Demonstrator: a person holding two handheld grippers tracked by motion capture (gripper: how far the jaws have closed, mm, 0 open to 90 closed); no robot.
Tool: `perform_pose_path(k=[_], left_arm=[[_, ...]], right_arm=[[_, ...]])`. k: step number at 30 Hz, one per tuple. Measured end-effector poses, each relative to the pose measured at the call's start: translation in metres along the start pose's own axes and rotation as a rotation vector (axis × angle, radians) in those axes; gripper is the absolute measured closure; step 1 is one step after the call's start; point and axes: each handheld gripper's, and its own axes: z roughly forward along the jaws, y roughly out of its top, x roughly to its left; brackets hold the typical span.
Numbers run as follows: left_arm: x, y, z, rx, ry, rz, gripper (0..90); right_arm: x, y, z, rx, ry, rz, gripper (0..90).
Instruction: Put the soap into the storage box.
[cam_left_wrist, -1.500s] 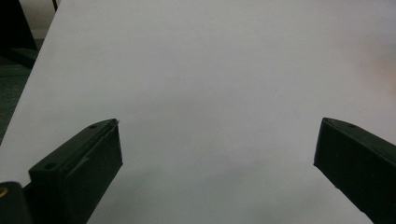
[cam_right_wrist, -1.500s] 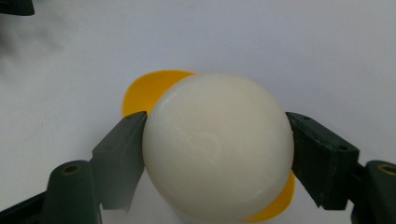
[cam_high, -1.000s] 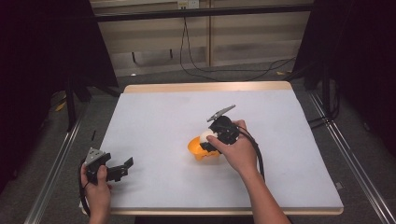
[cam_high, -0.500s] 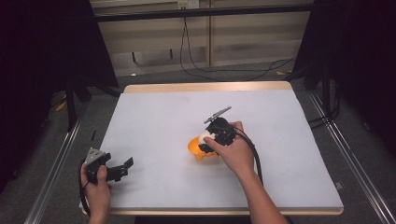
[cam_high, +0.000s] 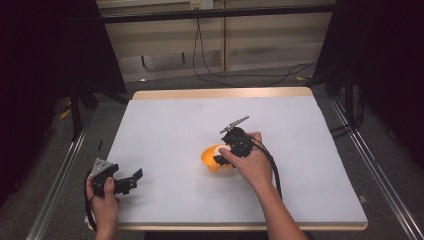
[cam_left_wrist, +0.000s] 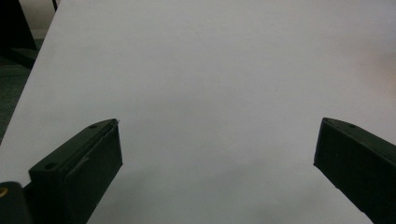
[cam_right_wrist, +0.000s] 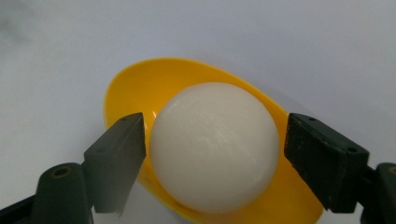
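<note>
My right gripper (cam_right_wrist: 212, 140) has just been opening; its jaws flank the white ball (cam_right_wrist: 212, 147) (seated in the yellow bowl (cam_right_wrist: 140, 88), mid-table (cam_high: 165, 130)) without pressing it. My left gripper (cam_left_wrist: 217, 149), near the table's front-left corner, stands wide open.

The yellow bowl's (cam_right_wrist: 140, 88) near rim is cut off below.

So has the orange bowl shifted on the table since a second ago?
No. In the high view the orange bowl sits at the same spot relative to the table's near edge; the right gripper has just been opening around the white ball.
</note>
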Motion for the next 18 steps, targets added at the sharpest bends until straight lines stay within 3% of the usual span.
perform_pose_path(k=[11, 15, 18], left_arm=[[0.000, 0.000, 0.000, -0.001, -0.003, 0.000, 0.9], [0.000, 0.000, 0.000, 0.000, -0.003, 0.003, 0.9], [0.000, 0.000, 0.000, 0.001, -0.003, 0.003, 0.9]], right_arm=[[-0.008, -0.001, -0.017, -0.063, -0.001, 0.013, 14.1], [-0.014, -0.006, -0.023, -0.091, -0.012, 0.035, 1.8], [-0.019, -0.010, -0.028, -0.110, -0.027, 0.052, 0.0]])
